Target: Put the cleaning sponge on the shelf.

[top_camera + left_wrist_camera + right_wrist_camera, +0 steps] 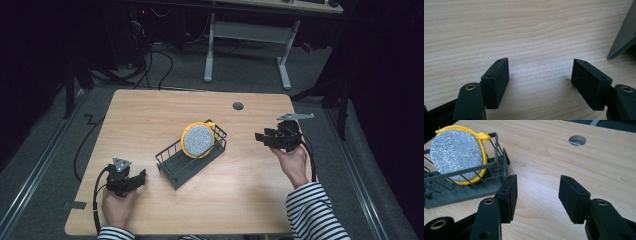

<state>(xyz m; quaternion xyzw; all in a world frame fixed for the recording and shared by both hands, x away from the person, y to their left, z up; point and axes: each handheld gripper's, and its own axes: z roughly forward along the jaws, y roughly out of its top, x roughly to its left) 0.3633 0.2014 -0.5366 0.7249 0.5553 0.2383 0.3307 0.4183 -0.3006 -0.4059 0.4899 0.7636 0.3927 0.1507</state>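
Round scrubber sits in the wire basket — both grippers are empty.

The yellow-edged silver scrubber (457, 155) stands on its edge inside the dark wire basket (461, 192), leaning on the basket's wall. It is up and to the left of the right gripper (537, 195), near its left jaw but not touching. That gripper's jaws are wide apart with only bare wooden table (544, 160) between them. The left gripper (540, 77) is spread wide too — nothing between its jaws but table, with a dark grey corner off to the right.
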